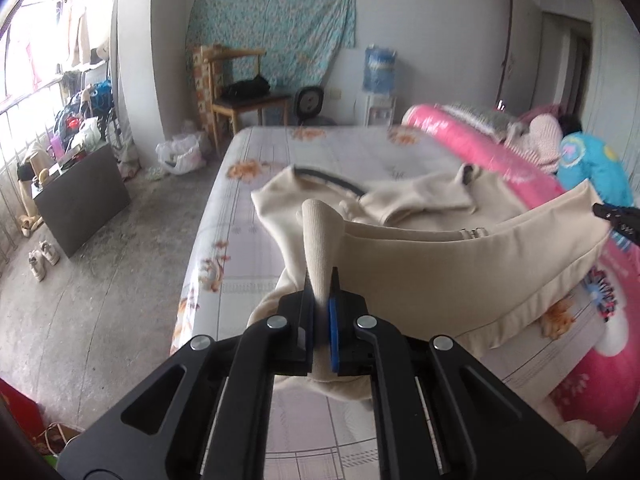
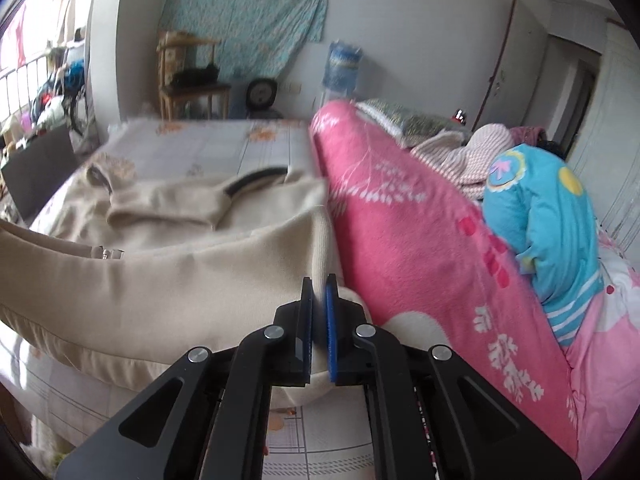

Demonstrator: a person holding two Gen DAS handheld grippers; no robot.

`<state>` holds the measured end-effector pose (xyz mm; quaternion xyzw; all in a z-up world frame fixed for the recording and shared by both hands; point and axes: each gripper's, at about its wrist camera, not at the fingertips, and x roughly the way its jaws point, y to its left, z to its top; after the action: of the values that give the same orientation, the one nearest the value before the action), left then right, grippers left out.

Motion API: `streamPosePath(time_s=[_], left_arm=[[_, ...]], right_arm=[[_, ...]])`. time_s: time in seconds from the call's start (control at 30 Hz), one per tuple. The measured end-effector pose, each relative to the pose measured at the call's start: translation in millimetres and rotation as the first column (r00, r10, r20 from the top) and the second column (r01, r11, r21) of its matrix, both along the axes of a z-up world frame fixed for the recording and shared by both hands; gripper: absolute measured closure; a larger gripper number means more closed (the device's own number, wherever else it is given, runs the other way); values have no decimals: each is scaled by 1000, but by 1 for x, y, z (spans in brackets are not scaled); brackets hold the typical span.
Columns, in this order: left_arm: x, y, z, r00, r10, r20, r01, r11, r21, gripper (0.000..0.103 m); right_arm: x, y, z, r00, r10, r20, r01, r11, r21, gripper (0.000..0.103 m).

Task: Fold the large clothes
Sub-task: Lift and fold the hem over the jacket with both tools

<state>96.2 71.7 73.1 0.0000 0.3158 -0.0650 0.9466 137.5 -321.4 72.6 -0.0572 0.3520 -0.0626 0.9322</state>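
Observation:
A large cream sweater [image 1: 460, 256] lies on the bed, its lower hem lifted and stretched between both grippers. My left gripper [image 1: 320, 284] is shut on the hem's ribbed left corner, which sticks up between the jaws. My right gripper [image 2: 319, 288] is shut on the hem's right corner; its tip also shows at the far right of the left wrist view [image 1: 616, 216]. The sweater [image 2: 160, 268] has its sleeves folded across the body and a dark-trimmed collar [image 2: 252, 182] at the far end.
The bed [image 1: 320, 152] has a pale flowered sheet. A rolled pink quilt [image 2: 420, 232] and a blue garment [image 2: 552, 232] lie along its right side, touching the sweater. A wooden chair [image 1: 244, 96], a water dispenser [image 1: 378, 80] and a dark cabinet [image 1: 84, 200] stand on the floor to the left.

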Motion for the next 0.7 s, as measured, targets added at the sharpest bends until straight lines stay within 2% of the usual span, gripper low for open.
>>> streamPosePath(time_s=[0.13, 0.27, 0.33, 0.47, 0.53, 0.57, 0.6, 0.63, 0.67, 0.7], left_arm=[[9, 5, 27, 999, -10, 52, 11, 1000, -21, 98], [54, 11, 45, 995, -14, 95, 16, 1000, -20, 98], [93, 14, 47, 995, -21, 97, 22, 1000, -12, 98], [180, 21, 30, 1000, -13, 23, 13, 1000, -6, 96], [224, 25, 4, 998, 7, -70, -7, 1000, -1, 91], [239, 28, -9, 995, 27, -98, -28, 1000, -2, 83], [256, 31, -27, 988, 43, -151, -43, 999, 0, 76], [264, 36, -39, 980, 63, -190, -62, 998, 16, 71], [271, 40, -50, 968, 98, -229, -91, 995, 40, 71], [270, 43, -52, 965, 104, -241, -101, 995, 28, 71]], right_arm=[[10, -7, 26, 998, 2, 64, -5, 999, 44, 97], [57, -12, 45, 993, 24, 117, -29, 999, 40, 97], [85, -13, 49, 991, 35, 131, -41, 998, 49, 97], [165, -18, 41, 992, 58, 111, -69, 993, 98, 97], [208, -17, 19, 996, 71, 45, -76, 990, 116, 93], [225, -15, 6, 996, 87, 1, -87, 988, 125, 89], [242, -14, -11, 993, 102, -59, -94, 988, 126, 79], [254, -13, -23, 990, 96, -102, -84, 990, 116, 74], [261, -13, -38, 986, 85, -145, -70, 992, 108, 74], [261, -13, -46, 982, 88, -166, -70, 991, 111, 74]])
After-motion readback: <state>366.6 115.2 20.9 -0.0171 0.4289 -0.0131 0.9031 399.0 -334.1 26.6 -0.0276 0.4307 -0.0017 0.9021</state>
